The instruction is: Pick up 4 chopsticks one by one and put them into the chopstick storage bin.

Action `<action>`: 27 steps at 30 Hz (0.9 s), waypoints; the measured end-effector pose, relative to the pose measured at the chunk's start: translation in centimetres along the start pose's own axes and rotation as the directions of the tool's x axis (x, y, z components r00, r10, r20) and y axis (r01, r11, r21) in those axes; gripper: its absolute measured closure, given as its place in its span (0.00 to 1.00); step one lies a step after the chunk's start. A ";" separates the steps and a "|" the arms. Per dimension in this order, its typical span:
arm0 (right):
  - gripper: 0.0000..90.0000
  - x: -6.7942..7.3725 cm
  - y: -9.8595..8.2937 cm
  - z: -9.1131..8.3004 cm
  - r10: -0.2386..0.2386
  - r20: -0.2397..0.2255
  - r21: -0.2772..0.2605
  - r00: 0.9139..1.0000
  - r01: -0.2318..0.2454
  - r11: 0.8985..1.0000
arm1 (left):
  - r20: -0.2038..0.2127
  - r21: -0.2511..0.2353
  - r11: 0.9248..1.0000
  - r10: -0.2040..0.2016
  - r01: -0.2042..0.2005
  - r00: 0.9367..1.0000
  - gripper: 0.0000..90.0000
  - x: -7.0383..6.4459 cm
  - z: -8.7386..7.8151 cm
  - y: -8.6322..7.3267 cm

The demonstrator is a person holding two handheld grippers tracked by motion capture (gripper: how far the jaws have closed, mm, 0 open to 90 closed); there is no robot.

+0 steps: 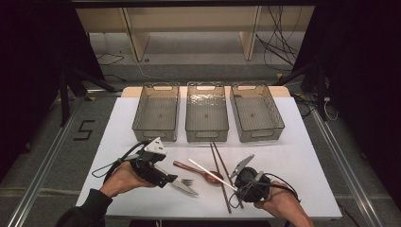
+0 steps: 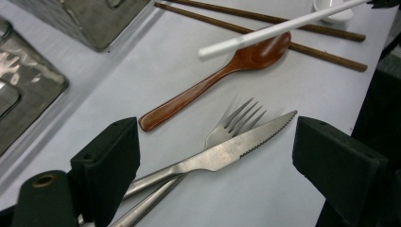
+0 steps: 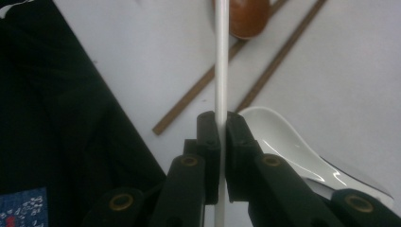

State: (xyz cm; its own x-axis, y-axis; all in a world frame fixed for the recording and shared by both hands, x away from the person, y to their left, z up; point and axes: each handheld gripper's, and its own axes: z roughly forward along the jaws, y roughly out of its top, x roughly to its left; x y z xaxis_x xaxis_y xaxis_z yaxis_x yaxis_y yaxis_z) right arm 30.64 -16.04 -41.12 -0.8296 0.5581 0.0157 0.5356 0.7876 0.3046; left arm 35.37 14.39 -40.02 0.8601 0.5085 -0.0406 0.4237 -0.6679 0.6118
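Note:
My right gripper [image 3: 220,119] is shut on a white chopstick [image 3: 220,56], which sticks out ahead of the jaws, off the table and over the bowl of a wooden spoon [image 3: 246,16]. In the high view this chopstick [image 1: 210,172] slants up-left from the right gripper [image 1: 238,183]. My left gripper [image 2: 216,139] is open, its jaws standing either side of a steel knife [image 2: 222,153] lying across a steel fork [image 2: 236,120]. The left gripper [image 1: 171,180] sits low at the front left, by the knife and fork [image 1: 187,185].
Two brown chopsticks [image 1: 221,172] lie side by side in the middle front, under the white one. A white ceramic spoon [image 3: 293,146] rests beneath the right gripper. Three empty grey bins [image 1: 206,113] stand in a row at the back. The table's front edge is close.

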 end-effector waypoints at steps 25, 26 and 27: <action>0.96 2.6 1.8 0.2 -0.228 -0.039 0.002 0.973 0.228 0.974 | 0.166 0.188 0.945 0.236 -0.266 0.957 0.28 -2.5 3.3 2.2; 0.97 2.8 1.8 0.3 -0.238 -0.037 -0.002 0.971 0.238 0.971 | 0.173 0.198 0.943 0.236 -0.268 0.956 0.30 -2.5 3.5 2.2; 0.96 2.8 1.8 0.3 -0.254 -0.038 0.000 0.966 0.254 0.967 | 0.184 0.211 0.937 0.242 -0.279 0.953 0.33 -2.4 3.6 2.2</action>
State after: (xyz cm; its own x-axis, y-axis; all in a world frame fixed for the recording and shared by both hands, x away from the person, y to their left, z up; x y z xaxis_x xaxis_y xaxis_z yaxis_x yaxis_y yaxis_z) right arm 29.31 -12.95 -40.84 -0.9438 0.3295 -0.0258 0.3073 0.9035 0.2986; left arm 35.23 9.77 -41.41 0.9742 0.2227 -0.0355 0.2169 -0.8821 0.4181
